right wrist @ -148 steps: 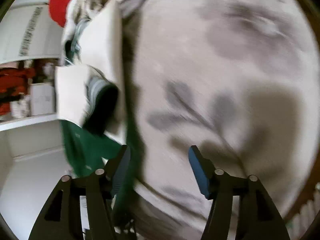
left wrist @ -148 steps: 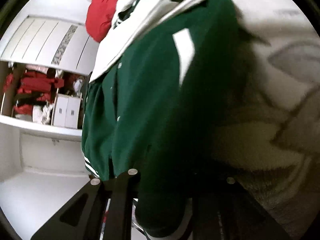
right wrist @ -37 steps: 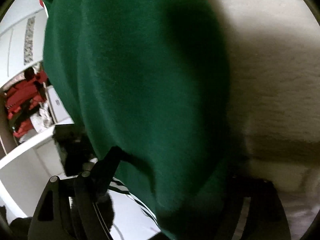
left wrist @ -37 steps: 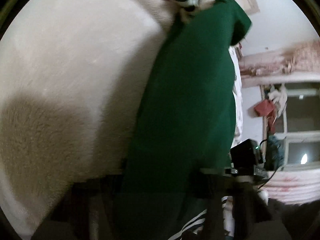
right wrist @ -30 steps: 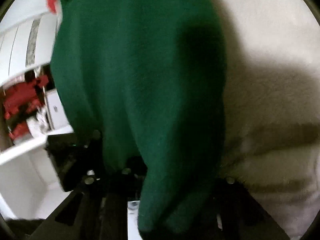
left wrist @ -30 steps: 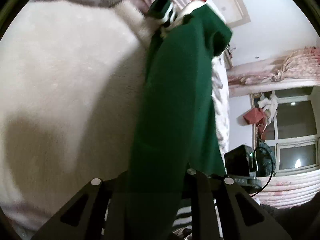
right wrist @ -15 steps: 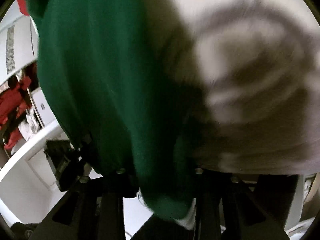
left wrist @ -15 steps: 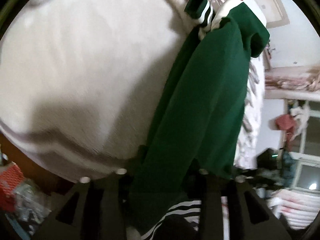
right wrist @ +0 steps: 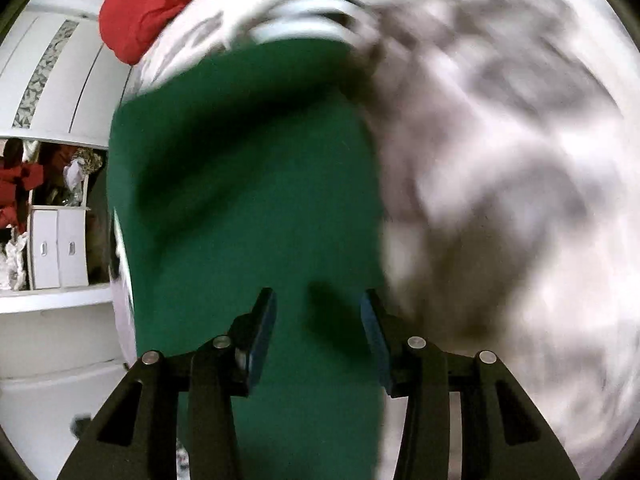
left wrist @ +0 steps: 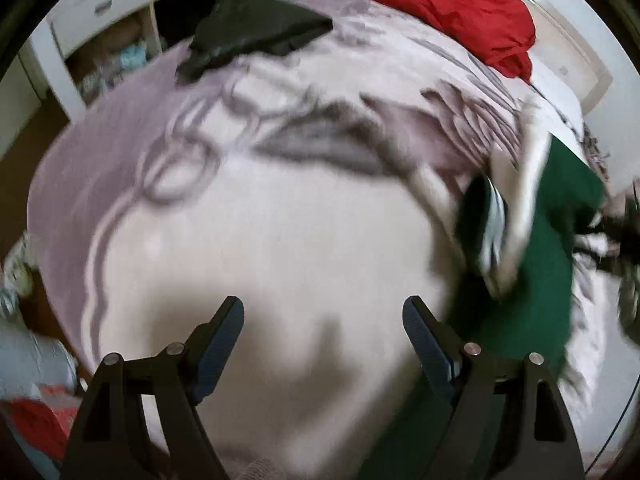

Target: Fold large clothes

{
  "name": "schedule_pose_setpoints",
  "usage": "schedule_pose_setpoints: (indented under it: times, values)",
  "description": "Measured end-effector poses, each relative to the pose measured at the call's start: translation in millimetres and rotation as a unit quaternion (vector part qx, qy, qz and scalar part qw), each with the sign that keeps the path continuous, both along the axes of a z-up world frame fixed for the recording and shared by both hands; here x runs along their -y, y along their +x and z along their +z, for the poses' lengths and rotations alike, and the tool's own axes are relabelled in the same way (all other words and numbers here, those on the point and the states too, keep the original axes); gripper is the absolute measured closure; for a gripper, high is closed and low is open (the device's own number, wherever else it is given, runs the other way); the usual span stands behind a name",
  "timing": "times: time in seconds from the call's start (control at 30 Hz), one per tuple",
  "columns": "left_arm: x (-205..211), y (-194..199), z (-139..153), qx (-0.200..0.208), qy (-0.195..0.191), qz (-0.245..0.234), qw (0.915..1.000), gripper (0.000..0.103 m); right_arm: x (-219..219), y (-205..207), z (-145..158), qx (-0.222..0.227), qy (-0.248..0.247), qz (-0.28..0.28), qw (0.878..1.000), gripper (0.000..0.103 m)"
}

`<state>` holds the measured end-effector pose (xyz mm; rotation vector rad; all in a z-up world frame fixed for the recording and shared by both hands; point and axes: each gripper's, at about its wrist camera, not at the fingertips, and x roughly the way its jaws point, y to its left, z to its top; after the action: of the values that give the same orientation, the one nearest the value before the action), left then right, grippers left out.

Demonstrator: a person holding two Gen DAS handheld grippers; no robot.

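Observation:
A green jacket [right wrist: 248, 184] with white sleeves and striped cuffs lies on a pale patterned bedspread [right wrist: 500, 200]. In the left wrist view it lies at the right [left wrist: 548, 264], its white sleeve and striped cuff bunched beside it. My left gripper [left wrist: 323, 316] is open and empty over the bare bedspread [left wrist: 280, 220], left of the jacket. My right gripper [right wrist: 318, 312] is open just above the green fabric, holding nothing. Both views are blurred by motion.
A red pillow [left wrist: 440, 4] lies at the head of the bed, also in the right wrist view [right wrist: 156, 4]. A folded black garment [left wrist: 256, 32] lies at the far left of the bed. White shelves and drawers [right wrist: 56, 248] stand beside the bed.
Both grippers have let go of the green jacket and opened. The left gripper has swung left over the bedspread. The jacket now rests on the bed.

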<state>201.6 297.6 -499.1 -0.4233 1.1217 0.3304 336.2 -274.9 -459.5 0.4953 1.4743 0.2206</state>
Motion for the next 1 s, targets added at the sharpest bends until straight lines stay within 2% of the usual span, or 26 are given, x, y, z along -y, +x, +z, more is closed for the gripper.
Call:
schedule_pose_setpoints:
  times: [0.07,0.1,0.17,0.23,0.27,0.3,0.37,0.4,0.43,0.47,0.5,0.57,0.6,0.63,0.7,0.83,0.9,0.93,0.97,1.0]
  values:
    - [4,33,2,0.001,0.010,-0.015,0.9998,0.022,-25,65,-11,0.007,-0.035,0.010,0.999,0.057]
    - [11,51,5,0.006,0.016,-0.027,0.9995,0.022,-45,101,-22,-0.003,-0.057,0.023,0.998,0.057]
    - [32,93,15,0.019,0.037,-0.068,0.9968,0.022,-65,143,-41,-0.029,-0.066,0.047,0.996,0.057]
    - [55,129,23,0.032,0.037,-0.115,0.9922,0.022,-79,145,-50,-0.052,-0.082,0.045,0.994,0.055]
    - [69,148,26,0.034,0.032,-0.138,0.9893,0.022,-86,147,-48,-0.049,-0.081,0.044,0.995,0.050]
    - [80,163,27,0.033,0.020,-0.158,0.9866,0.022,-80,142,-37,-0.037,-0.056,0.037,0.997,0.047]
    - [105,201,18,0.017,-0.011,-0.196,0.9804,0.022,-79,139,-26,-0.021,0.015,0.018,0.999,0.047]
    - [117,219,10,0.012,-0.021,-0.211,0.9772,0.022,-60,128,-15,-0.011,0.056,-0.004,0.998,0.046]
    - [125,233,1,0.003,-0.025,-0.222,0.9747,0.022,-45,118,-9,-0.007,0.069,-0.018,0.997,0.046]
    - [132,246,-11,-0.014,-0.015,-0.229,0.9731,0.022,-31,107,-3,-0.005,0.078,-0.032,0.996,0.046]
    - [139,266,-36,-0.047,0.013,-0.238,0.9700,0.022,-20,100,0,-0.003,0.082,-0.042,0.996,0.045]
    - [138,284,-74,-0.088,0.024,-0.249,0.9643,0.015,9,75,2,-0.010,0.080,-0.063,0.995,0.045]
    - [130,290,-91,-0.102,0.011,-0.241,0.9651,0.006,17,63,1,-0.015,0.074,-0.067,0.995,0.045]
    - [118,292,-100,-0.099,-0.023,-0.228,0.9682,0.003,21,53,0,-0.017,0.069,-0.069,0.995,0.045]
    - [101,285,-90,-0.080,-0.065,-0.218,0.9705,0.003,32,29,-6,-0.028,0.051,-0.069,0.996,0.045]
    - [62,231,-42,-0.053,-0.074,-0.193,0.9769,0.003,38,-9,-27,-0.041,0.048,-0.069,0.996,0.045]
    - [38,190,-32,-0.053,-0.101,-0.161,0.9804,0.003,43,-29,-34,-0.046,0.060,-0.084,0.994,0.045]
    - [34,176,-36,-0.063,-0.124,-0.152,0.9785,0.004,46,-40,-39,-0.051,0.068,-0.092,0.992,0.045]
    - [29,158,-45,-0.080,-0.175,-0.144,0.9708,0.004,47,-48,-44,-0.055,0.071,-0.096,0.991,0.045]
    - [29,152,-53,-0.088,-0.206,-0.140,0.9645,0.004,49,-58,-49,-0.061,0.069,-0.101,0.991,0.045]
